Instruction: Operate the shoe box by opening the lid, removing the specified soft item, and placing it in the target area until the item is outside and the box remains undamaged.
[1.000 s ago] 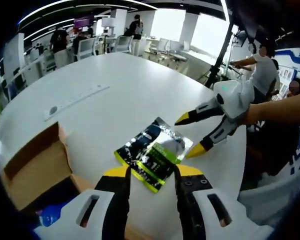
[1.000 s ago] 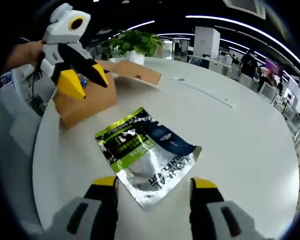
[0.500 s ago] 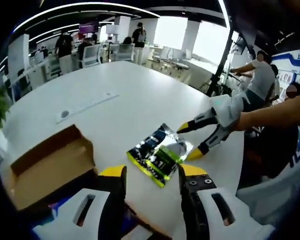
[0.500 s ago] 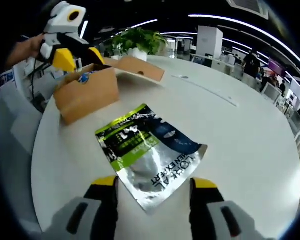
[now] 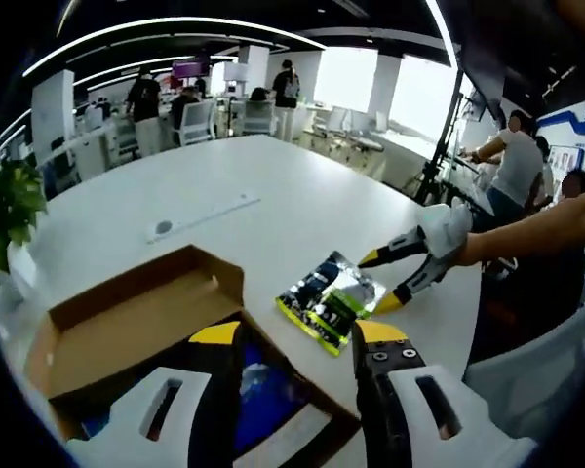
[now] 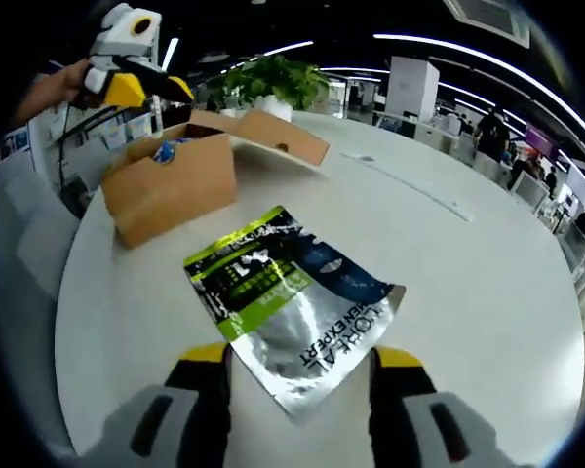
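Open shoe box (image 5: 127, 322) — pouch (image 5: 330, 302) beside, seemingly.

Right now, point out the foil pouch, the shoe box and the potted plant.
foil pouch (image 6: 291, 310), right gripper view, on its silver lower half.
shoe box (image 6: 174, 190), right gripper view, on its brown side wall.
potted plant (image 6: 265, 80), right gripper view, on its green leaves.

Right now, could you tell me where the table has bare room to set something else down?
The widest bare stretch is the table beyond the foil pouch, out to the long white strip. A narrower gap lies between pouch and open shoe box. It is crowded near the box, where the left tool hovers, and where the right tool flanks the pouch.
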The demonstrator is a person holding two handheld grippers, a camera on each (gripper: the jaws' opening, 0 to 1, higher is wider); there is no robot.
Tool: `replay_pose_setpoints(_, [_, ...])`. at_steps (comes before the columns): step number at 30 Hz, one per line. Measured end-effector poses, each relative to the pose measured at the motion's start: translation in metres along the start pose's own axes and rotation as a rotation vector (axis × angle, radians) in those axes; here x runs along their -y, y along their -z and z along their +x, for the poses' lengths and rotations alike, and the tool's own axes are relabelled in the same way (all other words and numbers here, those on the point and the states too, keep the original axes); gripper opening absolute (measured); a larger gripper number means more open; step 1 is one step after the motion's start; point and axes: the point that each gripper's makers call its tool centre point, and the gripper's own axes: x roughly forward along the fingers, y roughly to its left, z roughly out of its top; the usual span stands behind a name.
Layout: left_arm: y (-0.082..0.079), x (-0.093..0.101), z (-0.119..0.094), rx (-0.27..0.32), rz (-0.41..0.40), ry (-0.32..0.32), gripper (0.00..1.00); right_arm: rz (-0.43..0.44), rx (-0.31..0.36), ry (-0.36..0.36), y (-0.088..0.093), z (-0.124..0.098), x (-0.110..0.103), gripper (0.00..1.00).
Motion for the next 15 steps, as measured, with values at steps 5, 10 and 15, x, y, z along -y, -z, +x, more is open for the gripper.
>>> replay_pose_setpoints(5, [0.009, -0.02, -0.018, 0.009, -0.037, -0.046, 0.45, 0.018, 0.014, 0.007, -0.006, 0.006, -0.002, 0.55])
replay_pose_setpoints(10, [0.017, -0.035, -0.035, 0.018, -0.061, -0.083, 0.45, 0.034, 0.02, 0.014, -0.011, 0.013, -0.008, 0.55])
replay_pose_setpoints(15, [0.025, -0.049, -0.051, 0.025, -0.078, -0.116, 0.45, 0.049, 0.025, 0.031, -0.015, 0.017, -0.012, 0.55])
